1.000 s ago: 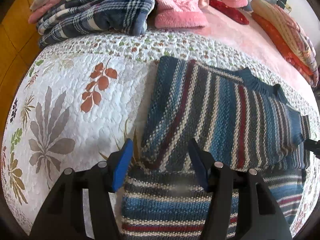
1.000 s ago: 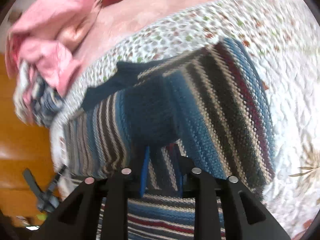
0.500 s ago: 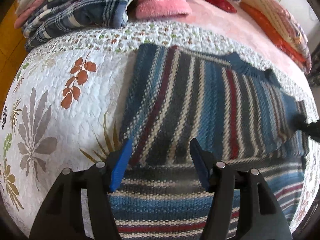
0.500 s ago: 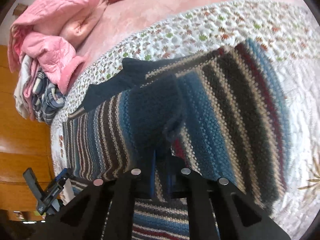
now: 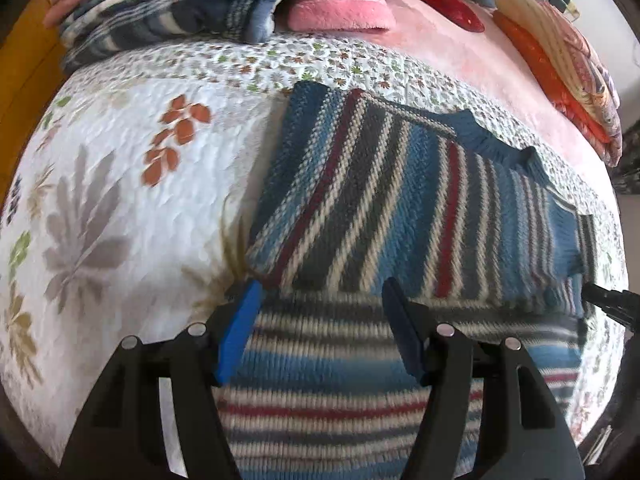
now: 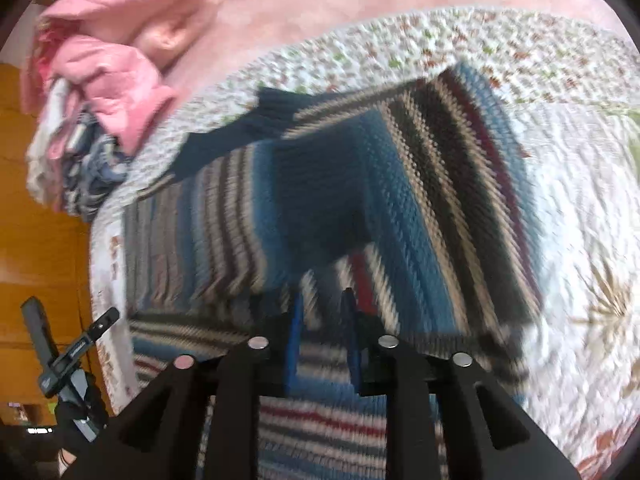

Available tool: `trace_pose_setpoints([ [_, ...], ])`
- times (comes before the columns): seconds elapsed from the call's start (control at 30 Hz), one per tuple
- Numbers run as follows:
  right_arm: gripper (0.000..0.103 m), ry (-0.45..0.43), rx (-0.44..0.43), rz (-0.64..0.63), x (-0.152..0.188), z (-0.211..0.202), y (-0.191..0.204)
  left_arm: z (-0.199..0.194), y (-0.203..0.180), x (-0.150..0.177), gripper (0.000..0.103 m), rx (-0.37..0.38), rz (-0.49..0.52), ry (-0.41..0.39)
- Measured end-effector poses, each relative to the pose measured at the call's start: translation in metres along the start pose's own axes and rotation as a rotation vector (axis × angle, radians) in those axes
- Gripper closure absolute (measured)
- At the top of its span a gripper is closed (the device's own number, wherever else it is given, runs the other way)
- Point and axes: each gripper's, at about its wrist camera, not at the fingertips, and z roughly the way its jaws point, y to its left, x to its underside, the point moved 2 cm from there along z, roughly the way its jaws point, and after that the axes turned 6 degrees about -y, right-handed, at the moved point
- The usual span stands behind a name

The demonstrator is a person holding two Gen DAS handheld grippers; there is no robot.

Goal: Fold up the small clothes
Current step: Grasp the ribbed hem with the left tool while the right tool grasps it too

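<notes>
A striped knit sweater [image 5: 420,200] in blue, grey, cream and dark red lies on a white quilted bedspread [image 5: 120,184] printed with leaves and small flowers. The garment is partly folded: 1 section with stripes running lengthwise lies over a lower layer whose stripes run crosswise, nearest the camera. Its dark blue ribbed neckline [image 5: 496,140] points toward the far side of the bedspread, where a pink blanket [image 5: 440,60] begins.

The left gripper [image 5: 320,332] hovers over the near part of the sweater with its 2 blue-padded fingers [image 5: 238,332] spread wide, and nothing sits between them. The folded edge of the upper layer runs just beyond the fingertips.

In the right wrist view, the right gripper [image 6: 322,336] has its jaws drawn close together, leaving only a narrow gap, and striped knit of the sweater [image 6: 400,208] shows in that gap. The picture is blurred, so whether the pads actually pinch the fabric cannot be told. The tip of this gripper also shows at the right edge of the left wrist view.

Toward the far left corner of the bed sits a pile of folded clothes: a navy plaid garment [image 5: 172,12] and a pink fleece piece [image 5: 340,12] beside it. Orange and patterned cushions [image 5: 560,76] lie along the far right edge.
</notes>
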Motion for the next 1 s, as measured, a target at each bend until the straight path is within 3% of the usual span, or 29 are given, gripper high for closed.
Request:
trace_pose_setpoints([
  [0.07,0.068,-0.015,-0.018,-0.009,0.015,-0.022,-0.001,-0.018,-0.001,0.01,0.033,-0.011,0.016,0.002],
  [0.2,0.065,-0.014,-0.02,-0.049,0.066,-0.058,-0.004,-0.05,0.004,0.052,0.03,-0.006,0.043,0.033],
  [0.37,0.058,0.009,0.025,-0.088,0.146,-0.086,-0.024,-0.077,0.02,0.127,0.027,-0.002,0.05,0.113],
  [0.6,0.054,0.078,0.07,0.0,0.244,-0.096,-0.074,-0.073,0.055,0.216,0.026,-0.013,-0.077,0.278],
  [0.83,0.054,0.145,0.105,0.073,0.284,-0.085,-0.091,-0.061,0.067,0.25,0.026,-0.062,-0.086,0.321],
  [1.0,0.053,0.196,0.151,0.072,0.291,-0.066,-0.089,-0.057,0.065,0.258,0.026,-0.023,-0.113,0.34],
])
